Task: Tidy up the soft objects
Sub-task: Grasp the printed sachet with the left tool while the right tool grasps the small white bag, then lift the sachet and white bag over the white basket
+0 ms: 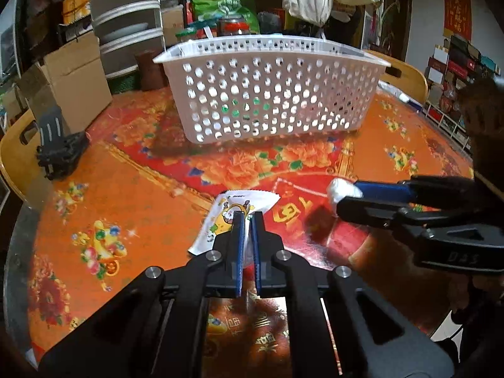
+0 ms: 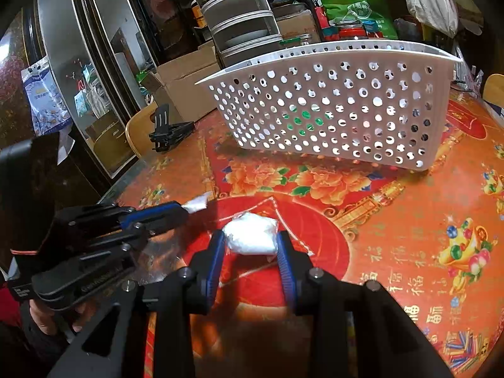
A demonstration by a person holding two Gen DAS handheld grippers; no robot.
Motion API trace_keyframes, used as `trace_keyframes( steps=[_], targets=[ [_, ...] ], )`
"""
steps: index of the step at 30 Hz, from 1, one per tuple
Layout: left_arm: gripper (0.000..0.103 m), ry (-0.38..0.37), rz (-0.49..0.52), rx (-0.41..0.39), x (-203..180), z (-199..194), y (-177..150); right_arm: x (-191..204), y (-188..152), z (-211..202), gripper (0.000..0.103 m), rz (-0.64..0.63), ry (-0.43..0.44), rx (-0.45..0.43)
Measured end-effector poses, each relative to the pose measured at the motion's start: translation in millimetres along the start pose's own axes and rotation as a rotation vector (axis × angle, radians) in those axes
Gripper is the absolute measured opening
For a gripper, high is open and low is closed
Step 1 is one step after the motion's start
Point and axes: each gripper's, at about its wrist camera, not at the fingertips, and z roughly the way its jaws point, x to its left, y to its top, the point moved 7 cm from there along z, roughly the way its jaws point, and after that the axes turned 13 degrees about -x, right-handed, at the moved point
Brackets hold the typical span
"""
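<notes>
We see a round red floral tablecloth [image 1: 132,189], cluttered room | one white basket [image 1: 274,94] toward far edge | left gripper [image 1: 248,217] pinches one printed packet [image 1: 220,220] mid-table | right gripper [image 2: 251,242] clamps one white, perhaps cotton, bundle [image 2: 251,233].

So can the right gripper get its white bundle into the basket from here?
Probably yes: the right gripper grips the white bundle, and bare tablecloth lies between it and the open-topped basket.
</notes>
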Motion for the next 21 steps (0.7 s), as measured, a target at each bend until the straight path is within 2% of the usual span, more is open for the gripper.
trace_keyframes(
  steps=[8, 15, 21],
  targets=[
    [0.003, -0.002, -0.025, -0.079, 1.2, -26.5, 18.8, -0.1, 0.0, -1.6, 0.032, 0.001, -0.003, -0.005],
    [0.003, -0.022, -0.044, -0.107, -2.4, -38.4, 29.3, -1.4, 1.3, -5.9, 0.032, -0.005, -0.021, -0.024],
    [0.003, -0.039, -0.068, -0.136, -3.9, -46.1, 37.4, -7.7, 17.4, -29.9, 0.032, -0.022, -0.053, -0.08]
  ],
)
